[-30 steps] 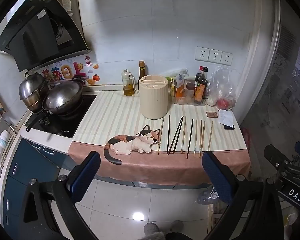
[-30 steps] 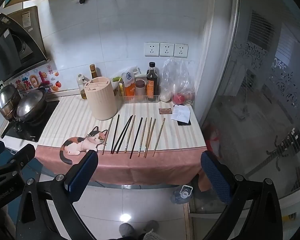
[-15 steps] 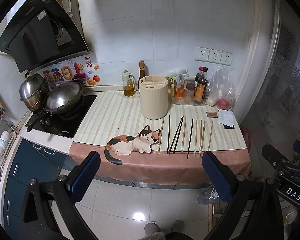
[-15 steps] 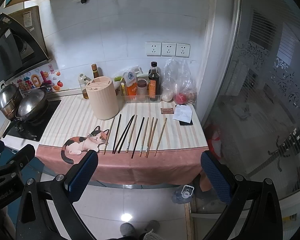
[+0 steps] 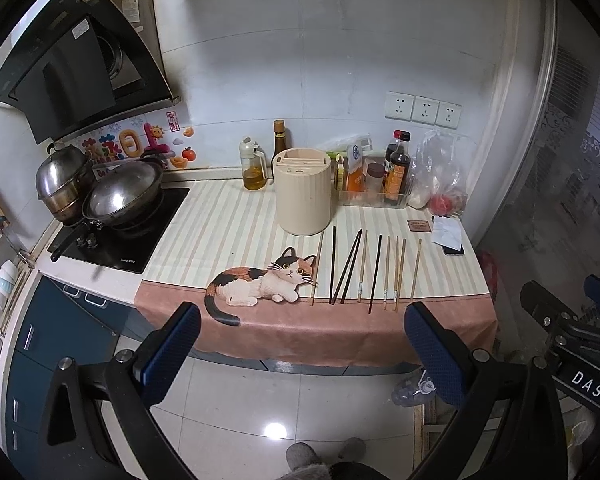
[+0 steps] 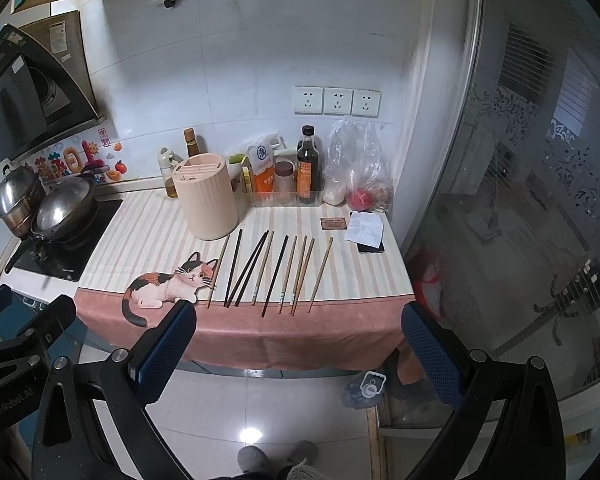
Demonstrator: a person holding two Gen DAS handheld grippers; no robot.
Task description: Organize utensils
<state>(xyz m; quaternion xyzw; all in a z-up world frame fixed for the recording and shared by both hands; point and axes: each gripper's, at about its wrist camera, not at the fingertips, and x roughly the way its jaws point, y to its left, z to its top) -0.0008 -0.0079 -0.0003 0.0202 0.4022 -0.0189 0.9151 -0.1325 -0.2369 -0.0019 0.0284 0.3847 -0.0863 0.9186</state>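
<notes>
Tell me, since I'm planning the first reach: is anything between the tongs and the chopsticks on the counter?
Nothing visible. Both the left tongs and right tongs hang open before the counter's front edge, and the chopsticks lie in a row near that edge. The beige holder stands behind them.

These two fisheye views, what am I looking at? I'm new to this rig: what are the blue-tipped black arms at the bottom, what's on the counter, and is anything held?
There is no robot arm: a person holds a two-finger gripper in each hand, with a camera on each looking forward along its fingers. One picture is from the left gripper, the other from the right gripper. The blue pads are their fingertips. Both are open, holding nothing, and hang short of the counter. On the striped cloth lie loose chopsticks in a row, some dark, some pale, beside a printed cat. Behind them stands a beige holder with slots on top.
</notes>
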